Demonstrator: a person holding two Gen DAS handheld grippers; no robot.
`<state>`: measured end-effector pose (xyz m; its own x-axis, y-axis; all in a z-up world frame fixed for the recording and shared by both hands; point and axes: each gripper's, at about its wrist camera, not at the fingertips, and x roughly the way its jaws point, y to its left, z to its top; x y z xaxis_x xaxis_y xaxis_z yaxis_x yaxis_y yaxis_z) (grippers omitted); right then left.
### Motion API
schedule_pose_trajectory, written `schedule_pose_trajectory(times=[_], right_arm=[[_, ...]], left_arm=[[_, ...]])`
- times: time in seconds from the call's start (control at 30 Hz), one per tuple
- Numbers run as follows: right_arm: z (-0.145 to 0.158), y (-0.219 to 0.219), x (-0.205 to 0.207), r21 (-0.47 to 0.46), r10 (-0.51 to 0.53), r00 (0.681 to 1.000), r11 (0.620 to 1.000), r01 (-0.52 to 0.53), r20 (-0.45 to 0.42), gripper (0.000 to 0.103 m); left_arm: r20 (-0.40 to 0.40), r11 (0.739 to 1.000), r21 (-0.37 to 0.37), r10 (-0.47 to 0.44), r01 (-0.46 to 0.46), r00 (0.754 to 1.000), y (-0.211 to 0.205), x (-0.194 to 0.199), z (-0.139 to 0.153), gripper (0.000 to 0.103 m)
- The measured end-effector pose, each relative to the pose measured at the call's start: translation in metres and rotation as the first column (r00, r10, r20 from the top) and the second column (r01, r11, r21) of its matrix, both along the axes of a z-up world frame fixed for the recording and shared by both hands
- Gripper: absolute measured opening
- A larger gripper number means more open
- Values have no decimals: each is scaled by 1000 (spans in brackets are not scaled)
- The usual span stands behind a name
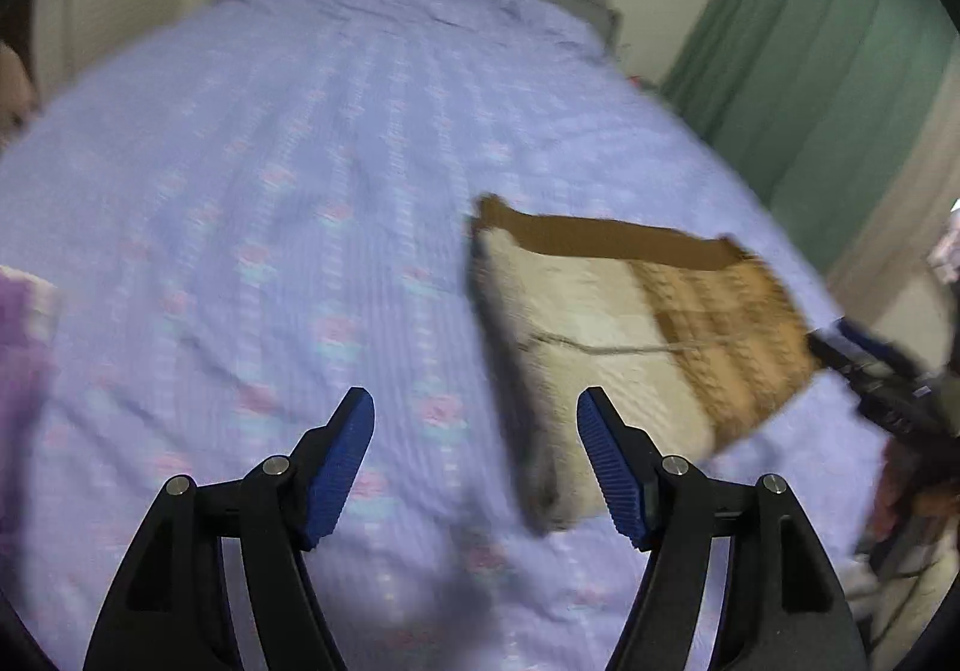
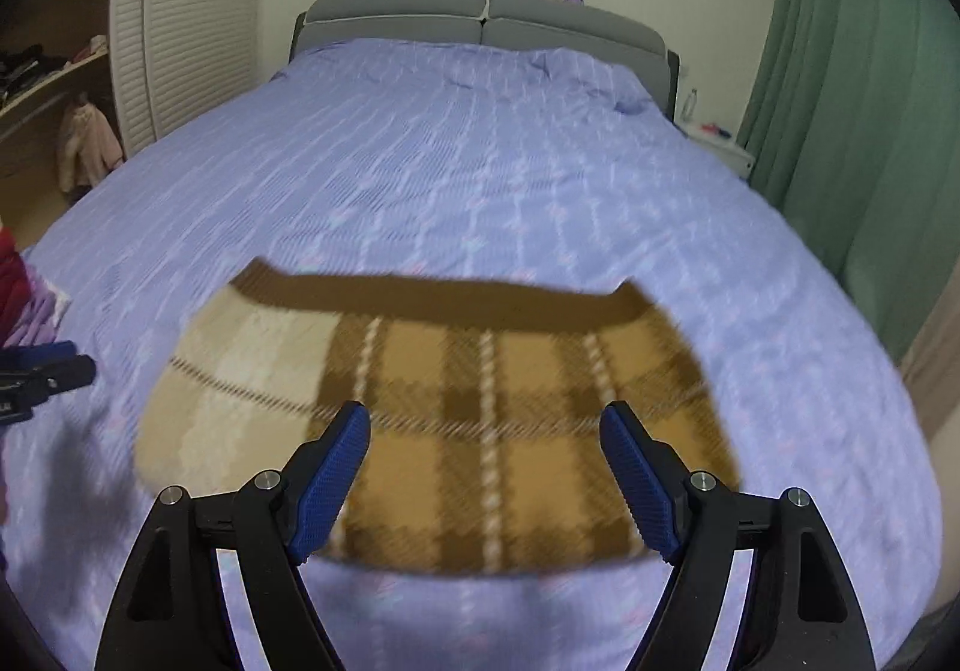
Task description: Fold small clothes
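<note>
Plaid skirt (image 2: 456, 431), brown and tan with a dark waistband along its far edge, lies flat on the bed (image 2: 480, 179) near the foot end, on the lilac patterned cover. From the right wrist view its left portion shows a pale cream face where the rest is checked; reads as one side flap turned over onto the garment, so a first fold looks to be in place, though blur keeps the edge from being sure. Left hand-held gripper (image 1: 477, 449): jaws apart, nothing between them, hanging above the cover just left of the skirt, not touching it. Right hand-held gripper (image 2: 486, 467): jaws apart, empty, hovering over the skirt's near edge; no pad presses on cloth. Both views smeared by motion. Judgement on progress: garment laid out and partly folded, neither gripper on it, so this looks like a pause between folds. Left to do, likely: turn the opposite side in, then double the piece toward the waistband for a compact packet. A purple and red pile (image 2: 24, 299) sits at the bed's left edge; cannot tell whether those are finished pieces or ones waiting. Green curtain (image 2: 852, 131) at right, open wardrobe shelves (image 2: 54, 41) at left.
</note>
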<state>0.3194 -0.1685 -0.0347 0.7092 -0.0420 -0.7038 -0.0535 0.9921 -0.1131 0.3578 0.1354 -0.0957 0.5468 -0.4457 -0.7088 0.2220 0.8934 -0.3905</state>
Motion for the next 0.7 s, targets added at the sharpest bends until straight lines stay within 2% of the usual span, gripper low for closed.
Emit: schedule_pose_trajectory(times=[0.1, 0.13, 0.2, 0.27, 0.37, 0.5, 0.6, 0.7], right_arm=[[-13, 10, -13, 39, 2, 1000, 999, -1, -24, 79], [-15, 16, -20, 43, 3, 1000, 999, -2, -31, 79], [-18, 22, -22, 44, -7, 999, 999, 9, -43, 79], [-21, 26, -21, 56, -19, 998, 998, 22, -54, 79], [-28, 29, -16, 64, -45, 997, 997, 49, -69, 79], [-38, 34, -10, 68, -56, 994, 996, 63, -92, 79], [-43, 37, -8, 63, -56, 993, 996, 63, -106, 79], [-46, 38, -6, 62, -56, 992, 996, 63, -114, 79]], left_arm=[[-72, 987, -158, -21, 10, 997, 7, 10, -24, 68], [-84, 982, -191, -32, 15, 996, 8, 14, -30, 68], [-106, 972, -234, -43, 17, 993, 9, 21, -40, 56], [-120, 961, -275, -56, 21, 991, 10, 28, -49, 54], [-149, 924, -379, -112, 48, 982, 6, 36, -60, 49], [-120, 905, -420, -137, 75, 983, -4, 45, -60, 49], [-132, 908, -410, -147, 81, 980, -13, 55, -68, 49], [-154, 901, -422, -180, 101, 971, -17, 61, -82, 49]])
